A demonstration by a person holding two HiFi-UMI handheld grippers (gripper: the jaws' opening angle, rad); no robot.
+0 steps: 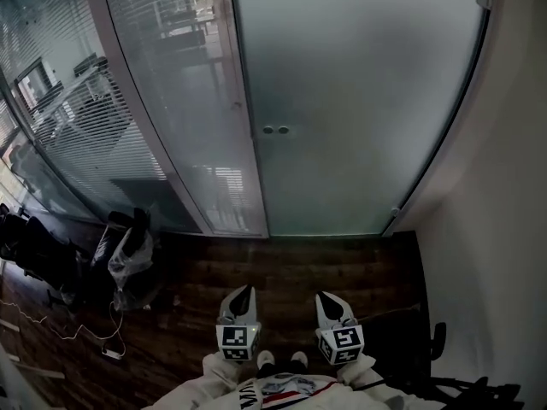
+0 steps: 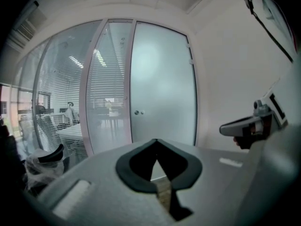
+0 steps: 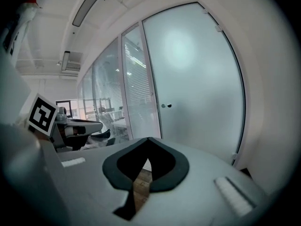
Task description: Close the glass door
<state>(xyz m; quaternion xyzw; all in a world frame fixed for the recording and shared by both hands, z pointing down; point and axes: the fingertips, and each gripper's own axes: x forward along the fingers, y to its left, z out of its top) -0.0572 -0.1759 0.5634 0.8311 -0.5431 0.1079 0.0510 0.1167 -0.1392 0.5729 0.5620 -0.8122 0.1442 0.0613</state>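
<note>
My left gripper (image 2: 156, 141) has its jaws pressed together on nothing, and the right gripper (image 3: 148, 139) is the same. Both point at the glass door (image 1: 359, 101) from well short of it, over the dark wooden floor (image 1: 299, 267) in front of it. The frosted door looks to me already seated in its frame, its small round handle (image 1: 275, 130) on the edge next to the fixed panel with blinds (image 1: 175, 101). The risk I see is pushing anyway. Narrow, closed tips on smooth glass could skid sideways, and a hard shove could rattle the pane. If I reach for the handle instead, closed jaws would only knock it, so they must spread first. The bag (image 1: 130, 259) and floor cable (image 1: 81, 331), left of the door, could catch my feet.
</note>
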